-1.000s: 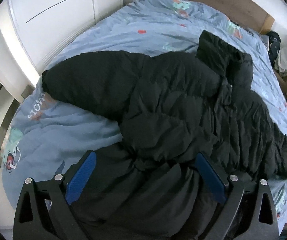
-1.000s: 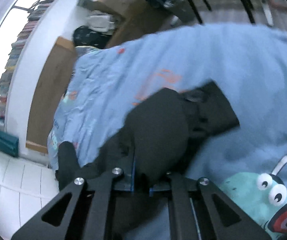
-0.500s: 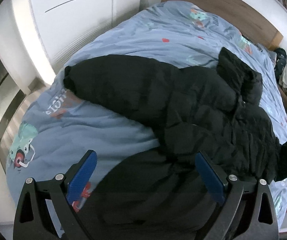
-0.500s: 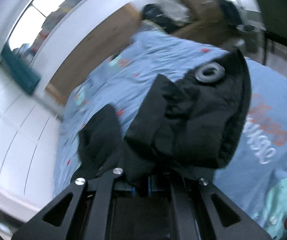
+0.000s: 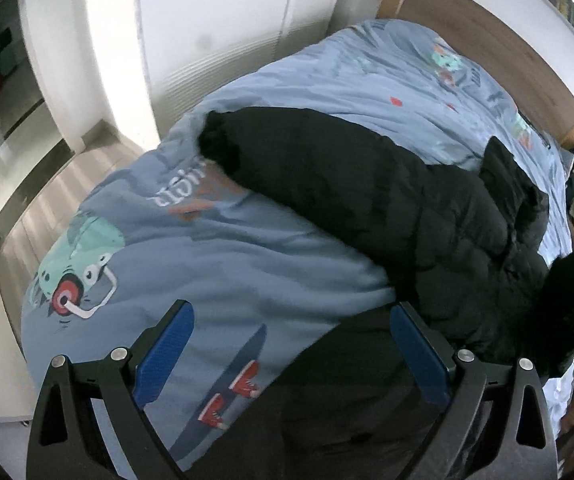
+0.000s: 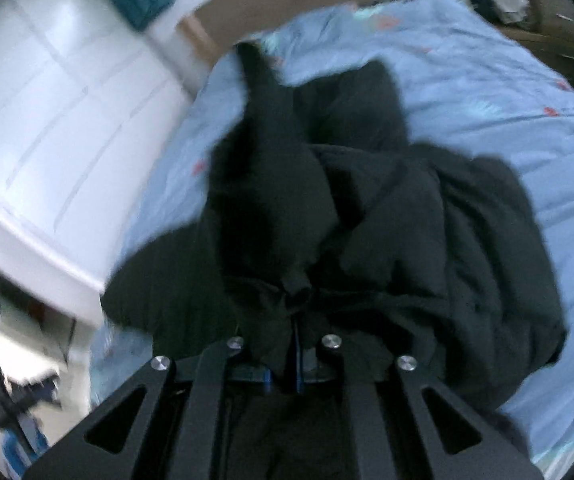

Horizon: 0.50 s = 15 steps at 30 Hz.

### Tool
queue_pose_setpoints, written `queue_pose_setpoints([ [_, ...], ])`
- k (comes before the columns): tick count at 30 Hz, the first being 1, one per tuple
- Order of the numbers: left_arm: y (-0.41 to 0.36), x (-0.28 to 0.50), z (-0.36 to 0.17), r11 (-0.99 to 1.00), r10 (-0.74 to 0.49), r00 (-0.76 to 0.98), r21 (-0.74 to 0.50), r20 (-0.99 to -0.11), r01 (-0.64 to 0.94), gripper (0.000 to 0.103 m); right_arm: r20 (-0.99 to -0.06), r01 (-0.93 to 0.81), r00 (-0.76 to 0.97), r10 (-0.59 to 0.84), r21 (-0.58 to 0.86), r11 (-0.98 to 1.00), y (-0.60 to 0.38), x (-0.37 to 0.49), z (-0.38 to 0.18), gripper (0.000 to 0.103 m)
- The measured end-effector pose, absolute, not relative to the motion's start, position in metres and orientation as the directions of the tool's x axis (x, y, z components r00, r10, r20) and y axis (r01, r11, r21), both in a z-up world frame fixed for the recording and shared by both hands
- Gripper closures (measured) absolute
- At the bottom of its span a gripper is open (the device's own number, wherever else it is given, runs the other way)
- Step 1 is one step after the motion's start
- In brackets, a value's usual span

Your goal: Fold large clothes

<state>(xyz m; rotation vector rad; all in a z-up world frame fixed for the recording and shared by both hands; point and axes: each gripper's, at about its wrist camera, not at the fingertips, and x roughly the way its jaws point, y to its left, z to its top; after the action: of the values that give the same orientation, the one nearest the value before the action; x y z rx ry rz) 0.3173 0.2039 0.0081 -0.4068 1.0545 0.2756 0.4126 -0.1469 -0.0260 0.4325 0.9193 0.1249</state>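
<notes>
On a bed with a blue cartoon-print duvet (image 5: 247,264): one black padded jacket (image 5: 427,216), spread across the cover, one sleeve (image 5: 287,148) reaching toward the white wardrobe (image 5: 215,32). Left gripper (image 5: 291,356): jaws wide apart, blue pads (image 5: 165,354) clear of the cloth, nothing held, hanging over the duvet and the jacket's near edge. Right gripper (image 6: 293,364): jaws pressed together on a bunched fold of the jacket (image 6: 387,220), which rises from the pinch in a dark peak; view blurred. Wooden headboard (image 5: 487,44) at the far end.

White wardrobe (image 5: 223,28) beside bed (image 5: 215,264) with wooden headboard (image 5: 487,40).
</notes>
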Motion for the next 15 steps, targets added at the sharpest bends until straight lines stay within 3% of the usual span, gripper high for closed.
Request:
queue_pose_setpoints([
  [7, 0.227, 0.306, 0.003, 0.872, 0.043, 0.462, -0.192, -0.886, -0.450, 0.006, -0.861, 0.073, 0.457, 0.224, 0.287, 0.955, -0.093, 0.392, -0.090, 0.095],
  [15, 0.228, 0.305, -0.007, 0.860, 0.028, 0.448, -0.207, -0.894, -0.467, 0.006, -0.897, 0.038, 0.425, 0.119, 0.149, 0.988, -0.082, 0.387, -0.095, 0.085],
])
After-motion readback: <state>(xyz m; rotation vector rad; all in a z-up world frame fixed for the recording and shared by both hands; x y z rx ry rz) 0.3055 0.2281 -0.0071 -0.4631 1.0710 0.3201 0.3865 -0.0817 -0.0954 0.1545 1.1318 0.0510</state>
